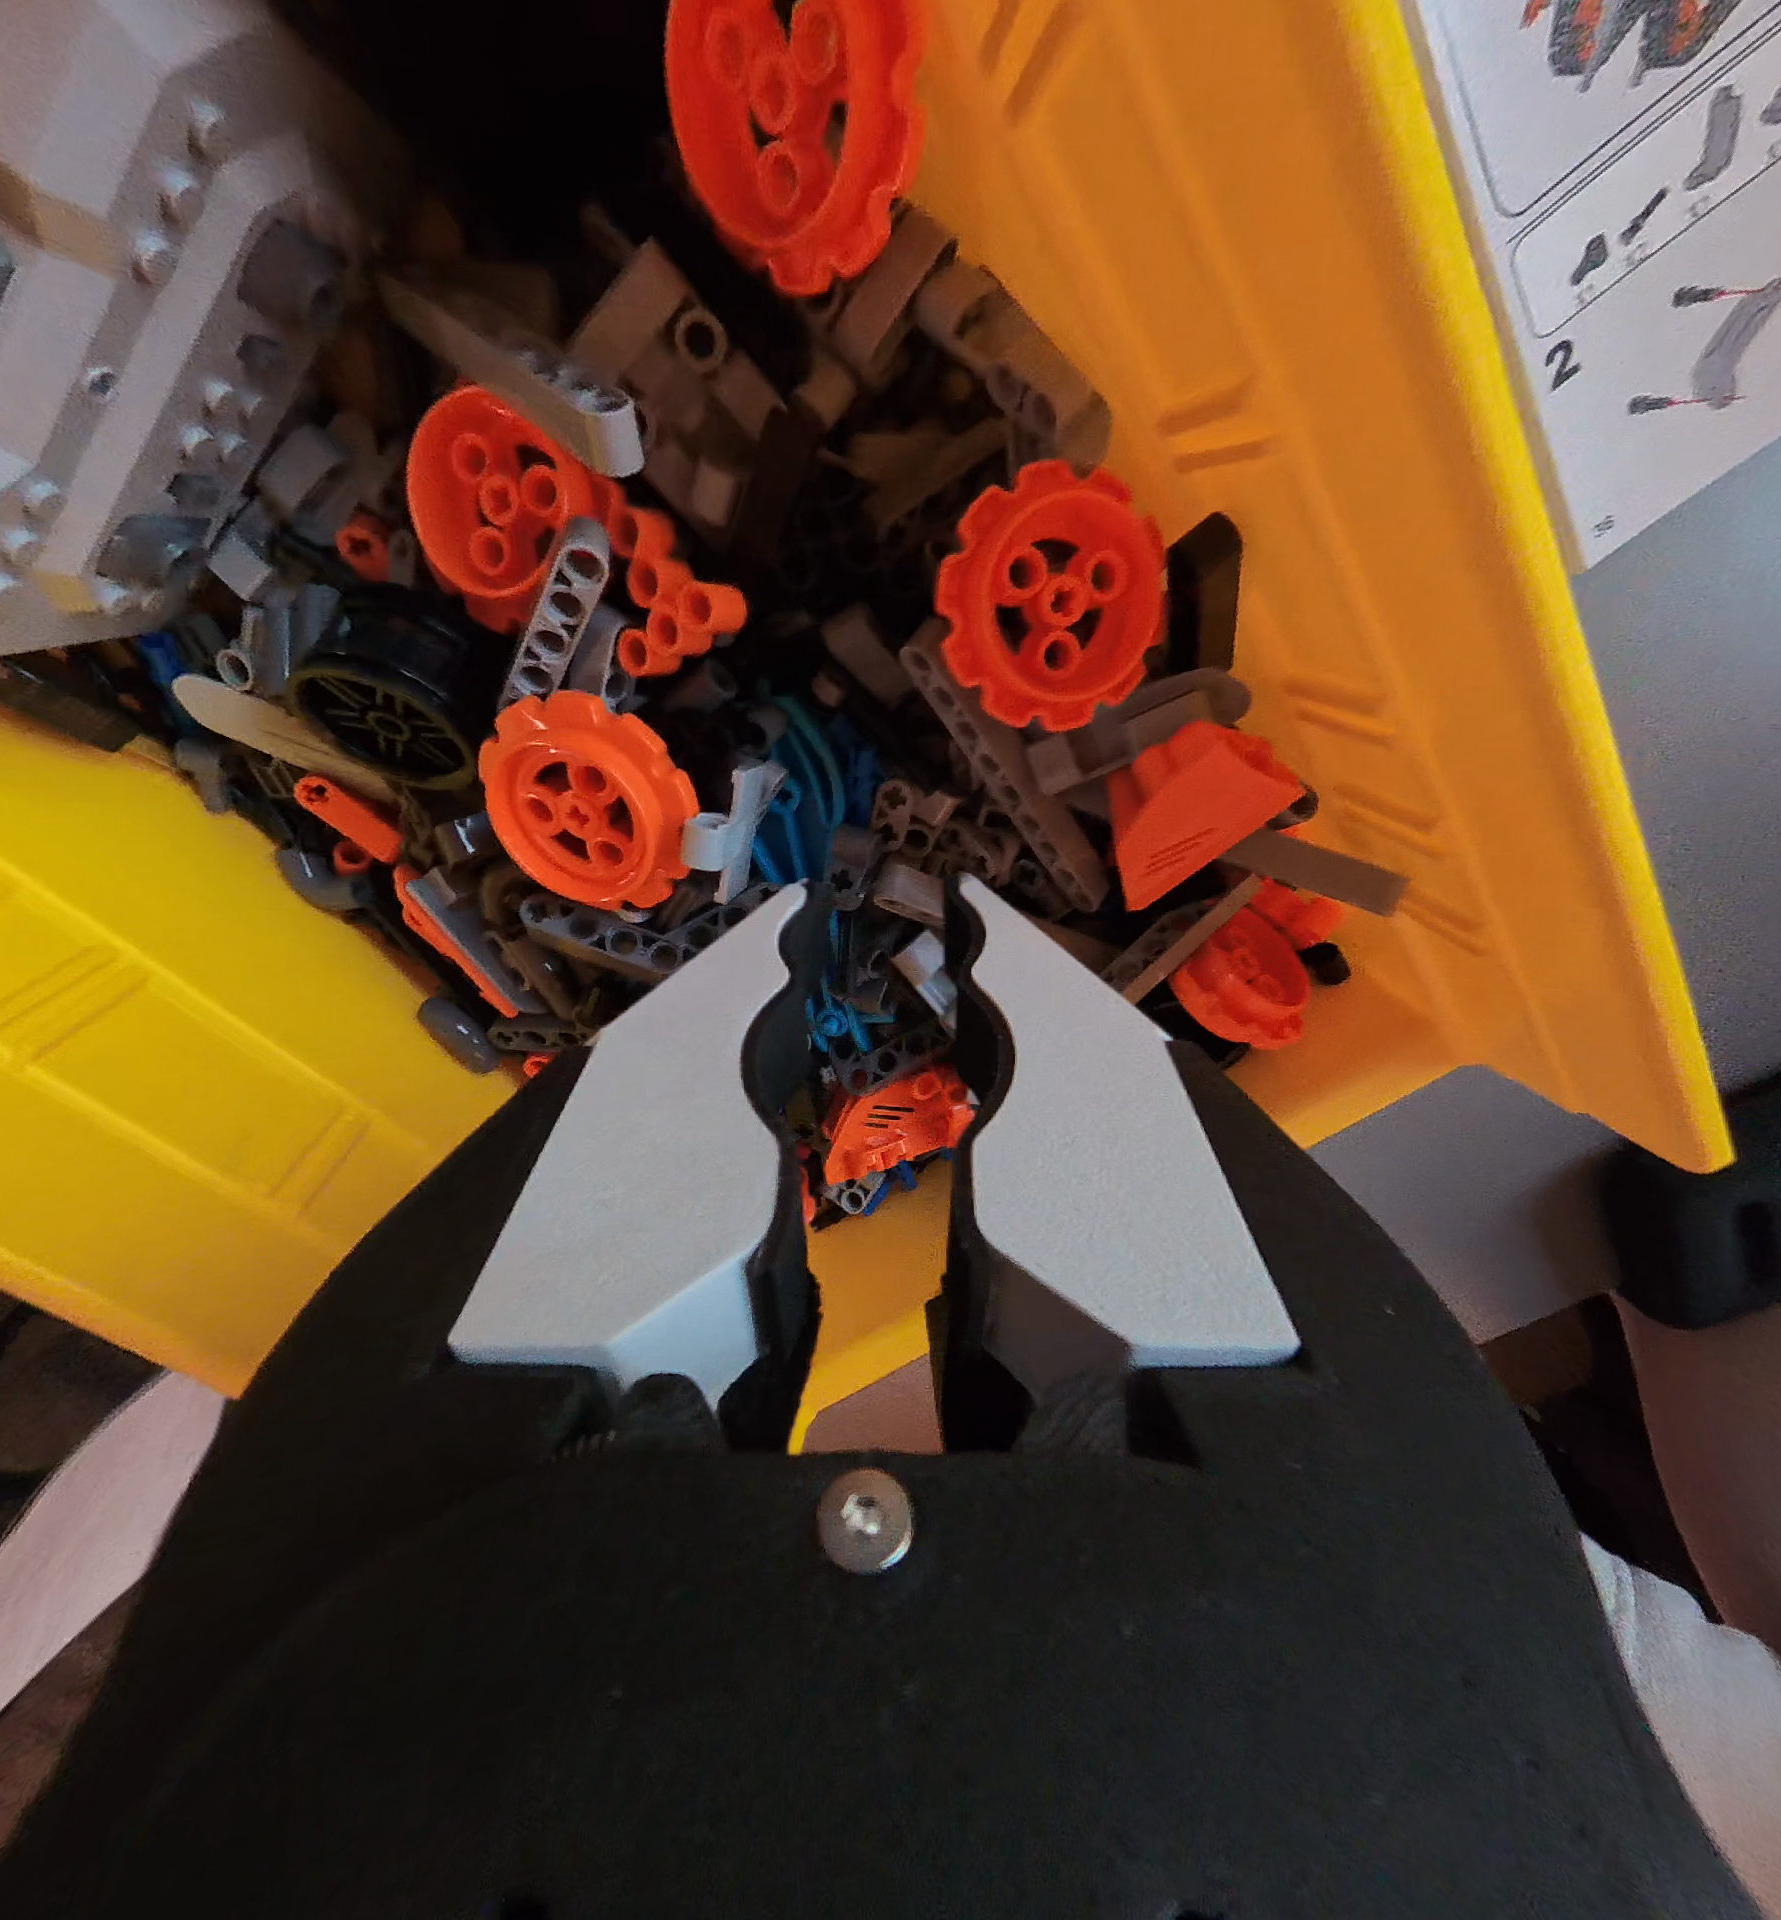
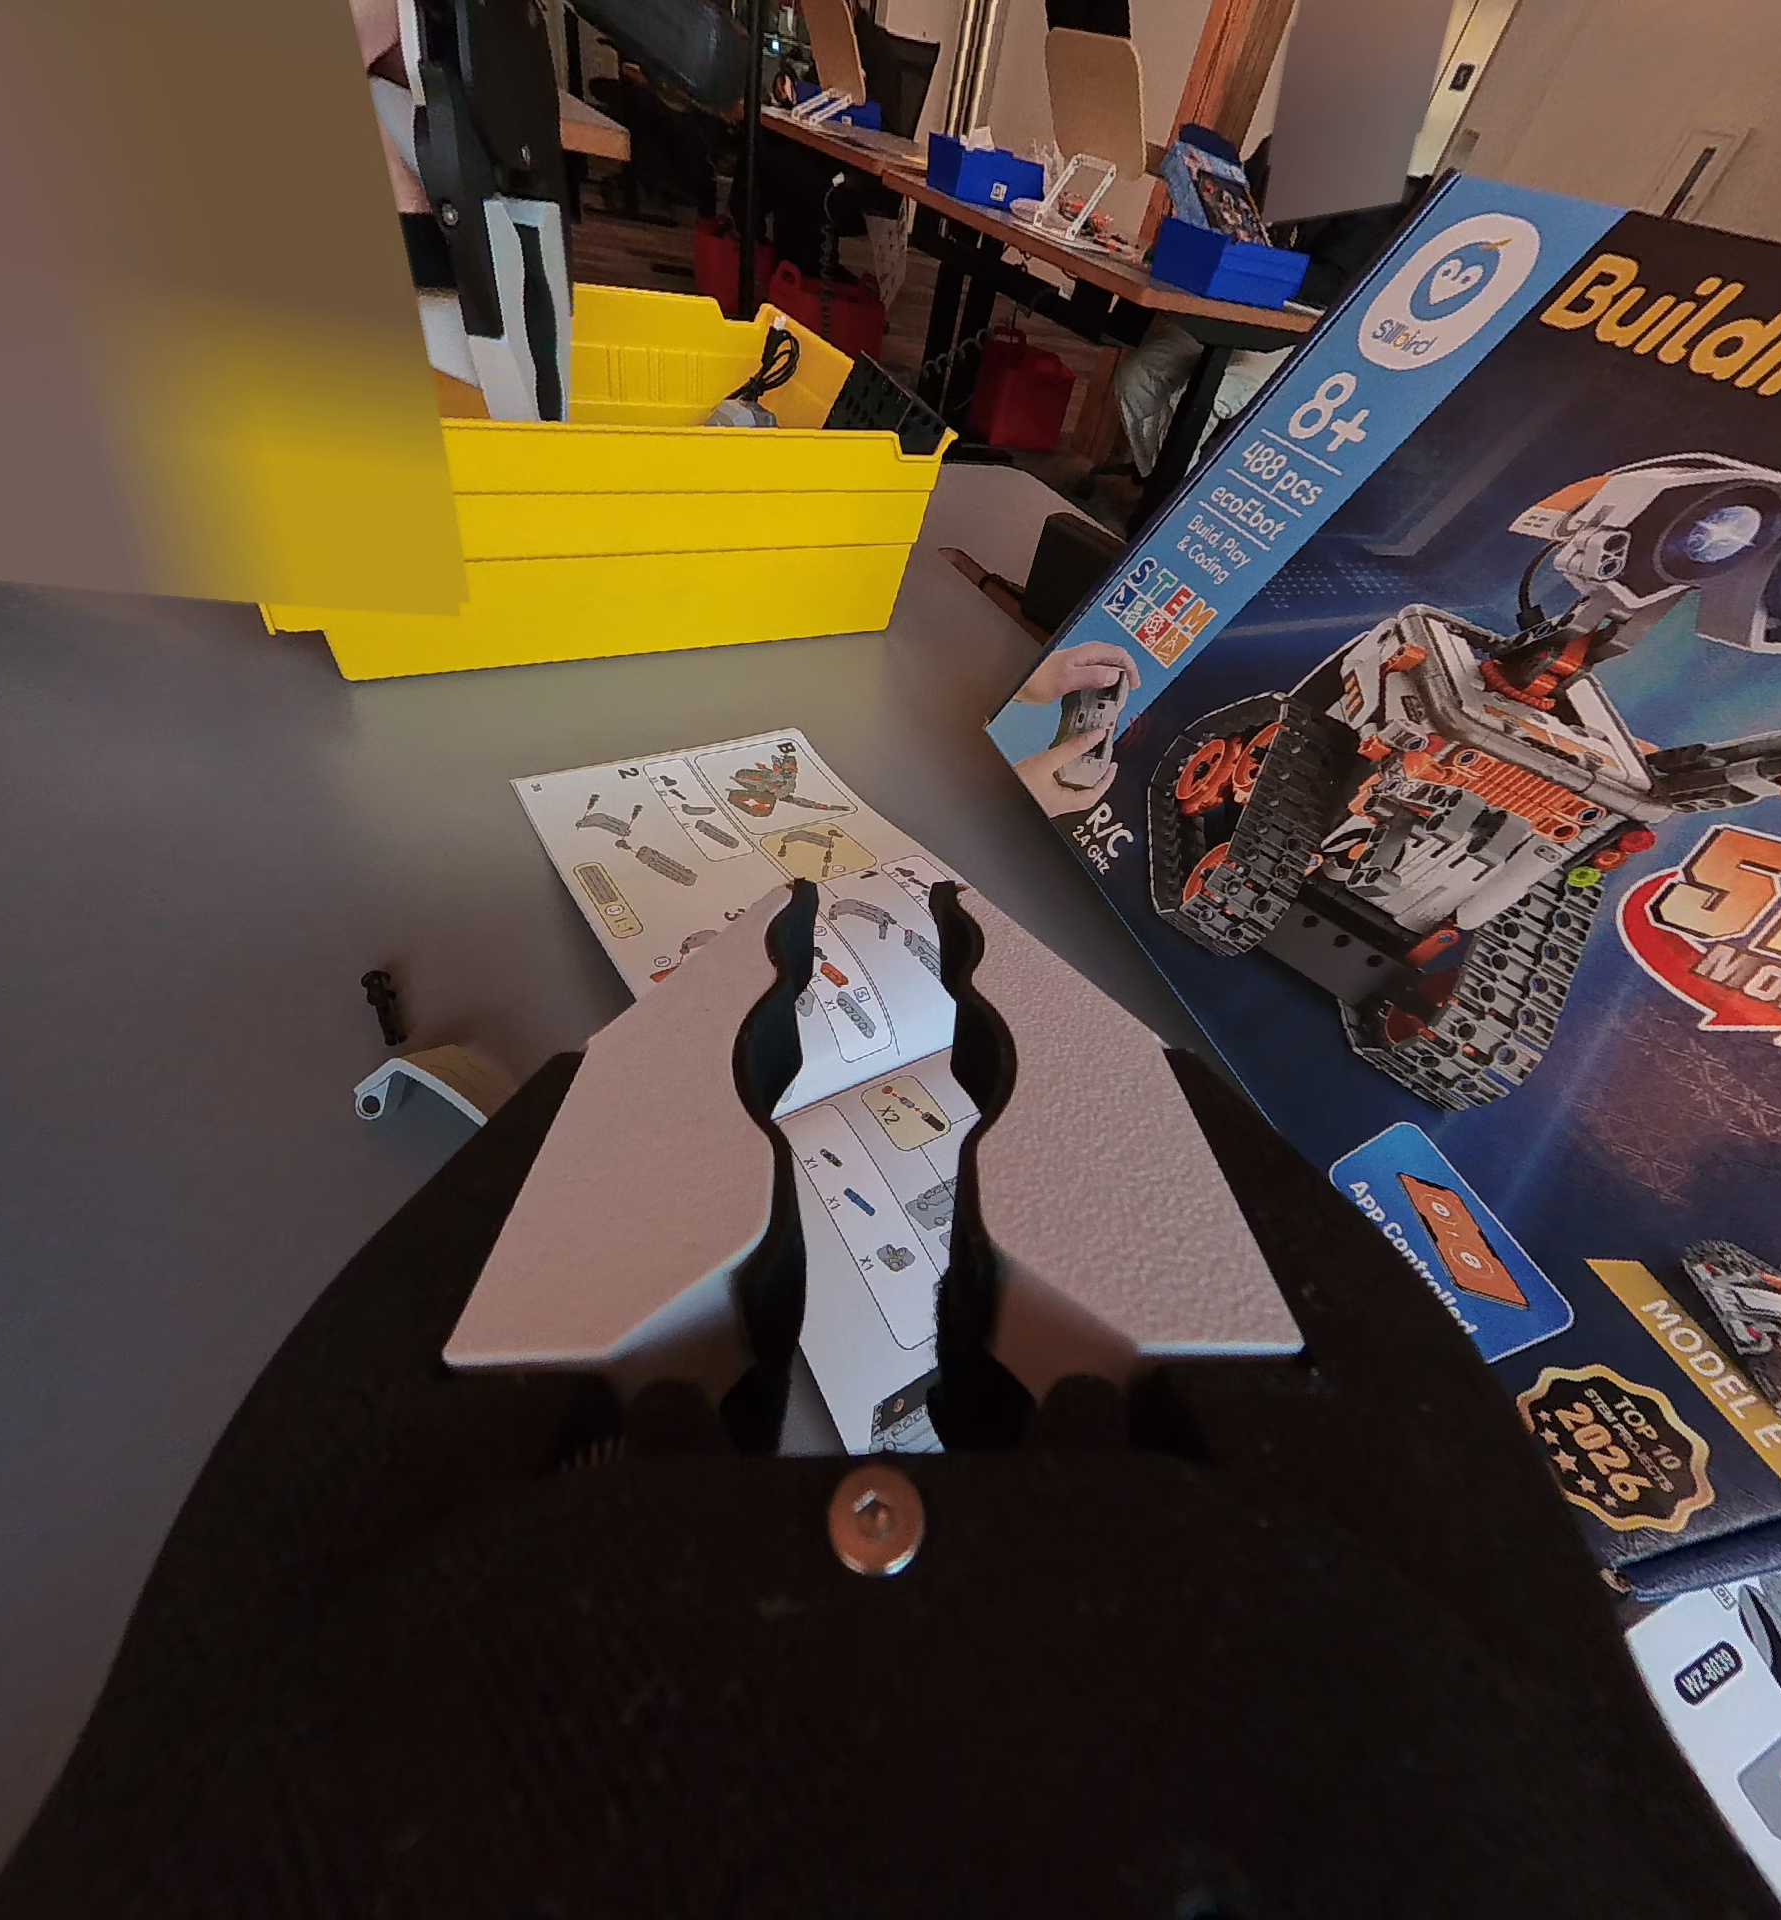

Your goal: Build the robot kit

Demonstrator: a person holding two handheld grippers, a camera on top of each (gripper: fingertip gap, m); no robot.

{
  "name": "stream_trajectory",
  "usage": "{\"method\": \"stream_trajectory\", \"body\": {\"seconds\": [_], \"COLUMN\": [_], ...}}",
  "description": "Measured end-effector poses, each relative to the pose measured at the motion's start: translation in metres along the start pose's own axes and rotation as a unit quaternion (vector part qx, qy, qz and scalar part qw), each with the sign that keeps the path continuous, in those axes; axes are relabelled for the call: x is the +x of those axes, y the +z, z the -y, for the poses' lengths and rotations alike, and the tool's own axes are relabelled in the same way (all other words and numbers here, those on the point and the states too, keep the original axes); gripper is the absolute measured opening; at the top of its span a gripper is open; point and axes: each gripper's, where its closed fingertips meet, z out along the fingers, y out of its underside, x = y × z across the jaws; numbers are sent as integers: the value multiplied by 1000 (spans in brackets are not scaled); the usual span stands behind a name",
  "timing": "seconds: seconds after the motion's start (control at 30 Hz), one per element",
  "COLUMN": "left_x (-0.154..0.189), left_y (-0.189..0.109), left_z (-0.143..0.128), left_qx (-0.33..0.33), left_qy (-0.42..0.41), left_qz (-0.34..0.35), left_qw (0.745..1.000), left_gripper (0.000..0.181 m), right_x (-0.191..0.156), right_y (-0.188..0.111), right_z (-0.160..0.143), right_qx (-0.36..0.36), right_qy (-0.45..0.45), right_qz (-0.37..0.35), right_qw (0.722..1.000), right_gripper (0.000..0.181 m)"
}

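My left gripper (image 1: 886, 894) is open and empty, pointing down into a yellow bin (image 1: 1229, 436) full of loose building pieces: several orange toothed wheels (image 1: 1057, 597), grey beams (image 1: 979, 727), blue pins (image 1: 813, 769) and a black wheel (image 1: 387, 696). Its tips hang just above the pile. My right gripper (image 2: 870, 888) is open and empty, held over a paper instruction sheet (image 2: 720, 821) on the grey table (image 2: 190, 831). The left gripper (image 2: 501, 281) also shows in the right wrist view, dipping into the yellow bin (image 2: 637, 540).
A large printed toy box (image 2: 1468, 779) leans at the right. A small black pin (image 2: 384, 1003) and a light grey curved piece (image 2: 418, 1091) lie on the table left of my right gripper. A big light grey block (image 1: 107, 343) sits in the bin. The instruction sheet (image 1: 1675, 208) shows beside the bin. Some 35 centimeters of space lies between my two pairs of fingers. The right gripper is farther from the black wheel (image 1: 387, 696), some 40 centimeters, than the left, some 8 centimeters.
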Motion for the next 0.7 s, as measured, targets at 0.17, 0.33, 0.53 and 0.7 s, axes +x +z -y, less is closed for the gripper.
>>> {"method": "stream_trajectory", "body": {"seconds": [0.17,0.33,0.53,0.7], "left_x": [-4,-7,-16,-18], "left_y": [10,8,11,9], "left_z": [-6,-10,-8,-8], "left_qx": [-37,-47,-62,-57], "left_qy": [-1,-2,0,-7], "left_qz": [19,44,79,79], "left_qw": [999,998,995,995], "left_gripper": [35,39,34,32], "right_x": [-2,-2,-2,-4], "right_y": [1,1,2,3], "right_z": [-1,-4,-5,-7], "right_qx": [-5,-11,-14,-18], "right_qy": [-5,-9,-10,-13], "right_qz": [2,2,4,5], "right_qw": [1000,1000,1000,1000], "right_gripper": [23,23,23,23]}}
